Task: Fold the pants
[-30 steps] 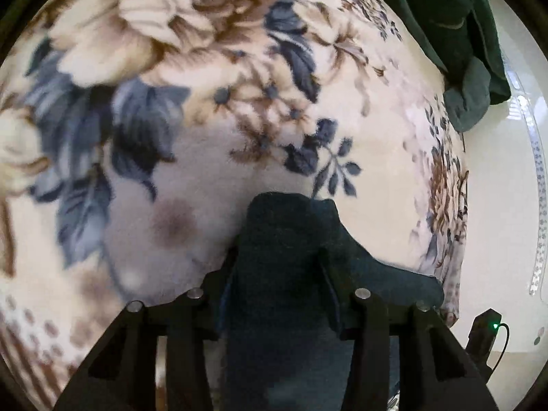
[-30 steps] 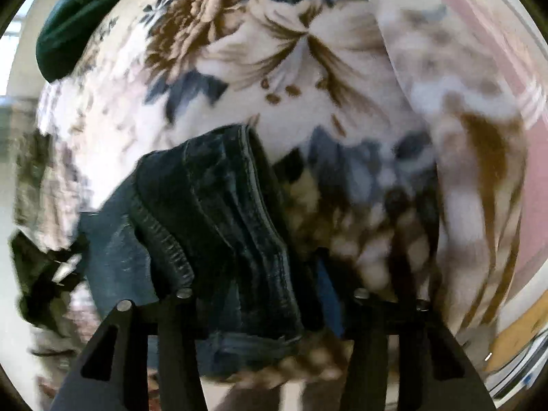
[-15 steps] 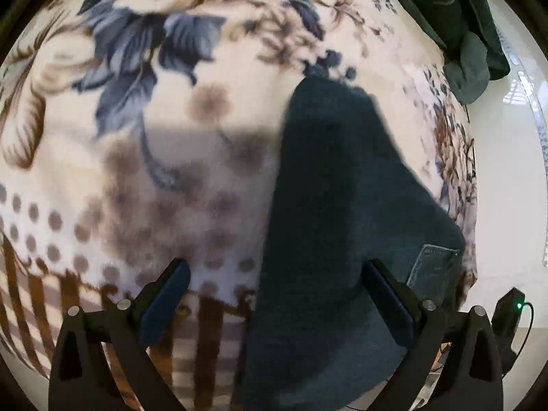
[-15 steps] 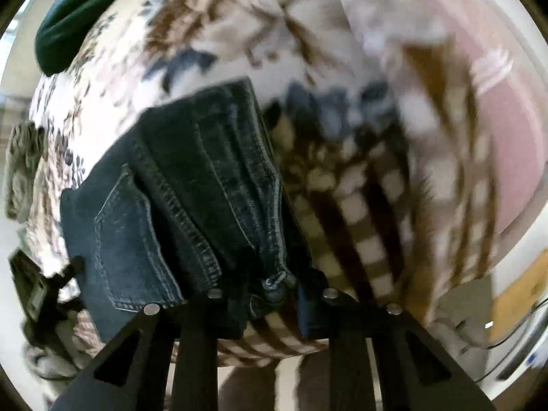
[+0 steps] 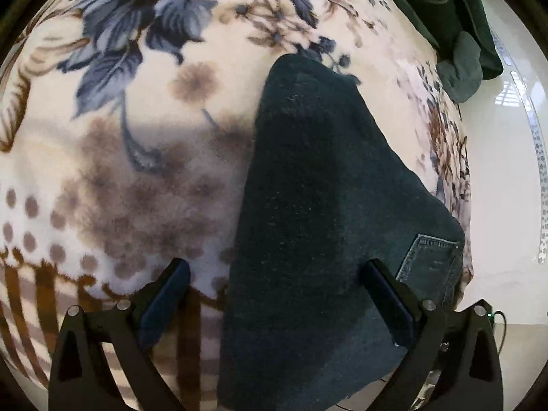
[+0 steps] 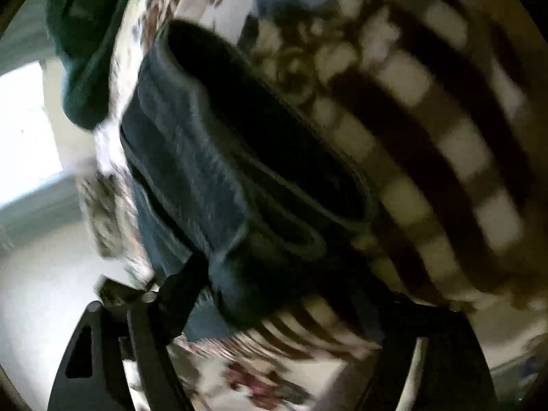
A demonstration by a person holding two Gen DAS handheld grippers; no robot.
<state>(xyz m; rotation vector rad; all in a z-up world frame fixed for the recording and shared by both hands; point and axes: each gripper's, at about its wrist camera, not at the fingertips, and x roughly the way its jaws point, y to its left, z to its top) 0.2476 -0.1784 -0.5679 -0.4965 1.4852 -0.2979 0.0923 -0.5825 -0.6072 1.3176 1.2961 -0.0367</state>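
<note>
Left tool [image 5: 274, 304] stays spread, as half a second ago, jeans [image 5: 318, 226] flat on the blanket [image 5: 137, 157] between its fingers. Right tool [image 6: 274, 304], now tilted and blurred, pinches the waistband.

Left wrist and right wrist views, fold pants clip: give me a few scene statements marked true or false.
1. The left claw is open. True.
2. The jeans lie on a plain white sheet. False: on a floral blanket.
3. A back pocket shows on the jeans. True.
4. The right claw is wide open, clear of the denim. False: it looks shut on a bunched fold.
5. A dark green garment lies at the blanket's far edge. True.
</note>
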